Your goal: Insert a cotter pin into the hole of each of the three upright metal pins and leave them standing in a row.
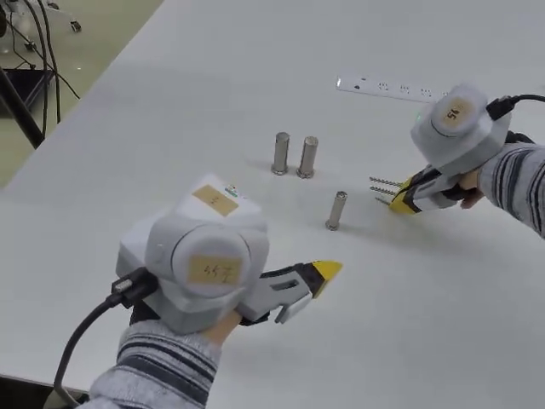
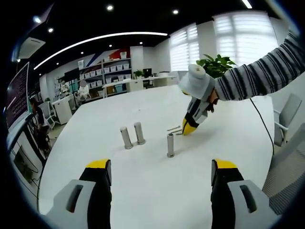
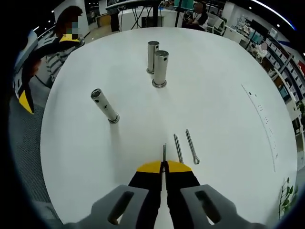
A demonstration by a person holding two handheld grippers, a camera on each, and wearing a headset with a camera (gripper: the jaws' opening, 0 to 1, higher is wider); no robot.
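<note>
Three upright metal pins stand on the white table (image 1: 170, 153): two close together (image 1: 281, 153) (image 1: 307, 158) and one apart, nearer me (image 1: 336, 210). In the right gripper view they are the back pair (image 3: 152, 57) (image 3: 160, 68) and the single pin (image 3: 105, 106). My right gripper (image 3: 165, 164) is shut on a cotter pin (image 3: 164, 151) low at the table, beside two loose cotter pins (image 3: 178, 148) (image 3: 192, 146). In the head view it (image 1: 398, 203) is right of the single pin. My left gripper (image 2: 161, 167) is open and holds nothing, short of the pins (image 2: 170, 145).
A white power strip (image 1: 392, 88) lies at the back right of the table. The table's left edge drops to a floor with cables and a stand (image 1: 25, 85). Office desks, shelves and a plant (image 2: 214, 64) stand behind the table.
</note>
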